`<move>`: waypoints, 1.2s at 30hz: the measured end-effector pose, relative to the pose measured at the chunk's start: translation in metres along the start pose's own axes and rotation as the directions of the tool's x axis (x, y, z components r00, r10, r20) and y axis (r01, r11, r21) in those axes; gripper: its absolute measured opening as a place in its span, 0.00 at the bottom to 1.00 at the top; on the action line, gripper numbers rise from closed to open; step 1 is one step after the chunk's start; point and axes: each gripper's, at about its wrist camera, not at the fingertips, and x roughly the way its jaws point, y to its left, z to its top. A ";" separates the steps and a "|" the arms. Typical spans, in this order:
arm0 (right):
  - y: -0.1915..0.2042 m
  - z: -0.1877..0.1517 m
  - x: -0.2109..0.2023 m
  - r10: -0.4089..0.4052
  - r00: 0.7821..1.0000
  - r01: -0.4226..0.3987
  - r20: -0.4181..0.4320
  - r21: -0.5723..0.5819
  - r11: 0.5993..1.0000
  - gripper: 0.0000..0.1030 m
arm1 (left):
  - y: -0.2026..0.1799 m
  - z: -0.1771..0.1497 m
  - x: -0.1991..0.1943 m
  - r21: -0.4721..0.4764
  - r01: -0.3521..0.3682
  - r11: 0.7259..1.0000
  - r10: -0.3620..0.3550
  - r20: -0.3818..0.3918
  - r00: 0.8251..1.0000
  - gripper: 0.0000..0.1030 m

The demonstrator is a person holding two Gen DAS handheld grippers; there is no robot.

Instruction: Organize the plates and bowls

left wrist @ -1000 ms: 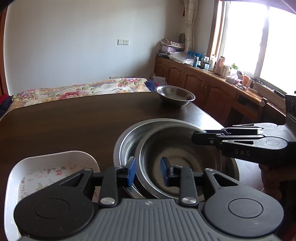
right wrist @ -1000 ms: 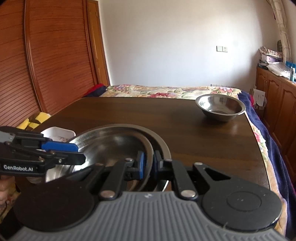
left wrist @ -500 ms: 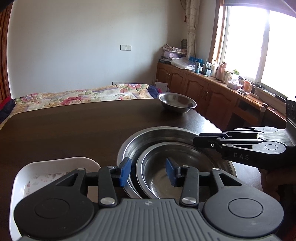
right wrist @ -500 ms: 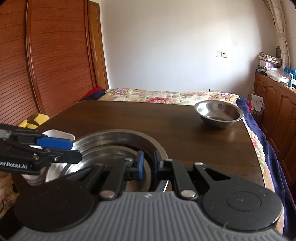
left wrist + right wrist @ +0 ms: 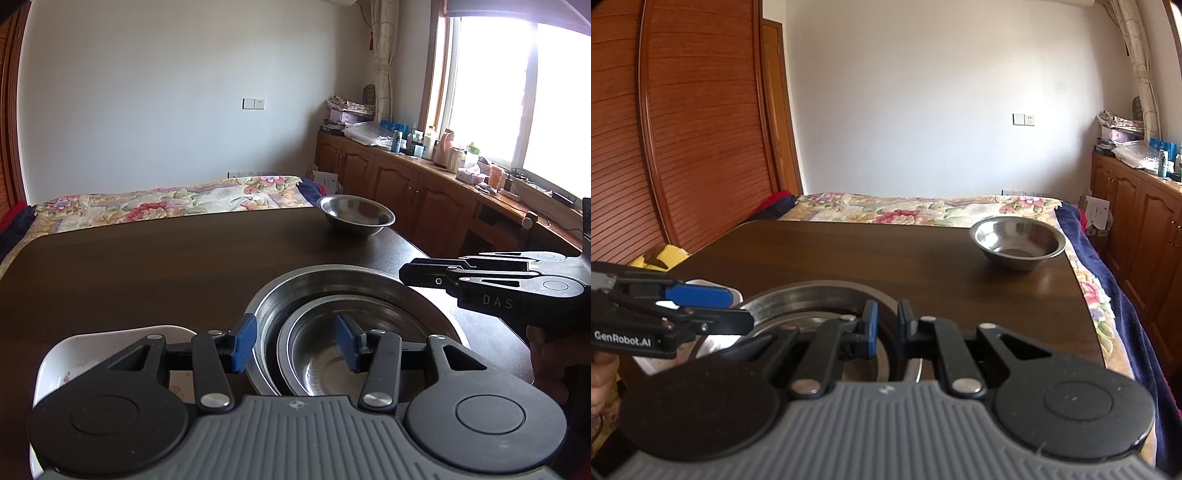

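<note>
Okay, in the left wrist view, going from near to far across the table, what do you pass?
left gripper → small steel bowl nested in the large steel basin → bare dark table → lone steel bowl near the far right corner → floral bedspread past the table's far edge.

Left gripper [image 5: 295, 341] bottom centre, blue pads wide apart, empty, above nested steel bowls: small bowl [image 5: 332, 354] inside large bowl [image 5: 347, 288]. White floral dish [image 5: 70, 354] lower left on dark table [image 5: 147, 266]. Third steel bowl [image 5: 356, 216] centre right, near far table edge. Right gripper [image 5: 406, 275] enters from right edge, jaws nearly closed, above large bowl's rim
</note>
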 end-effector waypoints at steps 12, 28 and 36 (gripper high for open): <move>-0.011 0.005 -0.005 -0.025 0.999 0.024 0.021 0.015 1.000 0.13 | -0.002 0.001 -0.003 0.008 -0.003 1.000 0.003 0.013 1.000 0.49; -0.050 0.022 0.018 -0.093 0.995 0.091 0.027 0.058 0.994 0.44 | -0.007 0.043 0.026 0.051 0.025 0.998 -0.027 0.032 0.999 0.68; -0.076 0.026 0.037 -0.140 0.990 0.137 0.021 0.092 0.986 0.44 | -0.012 0.068 0.041 0.055 0.030 0.998 -0.033 0.066 0.997 0.80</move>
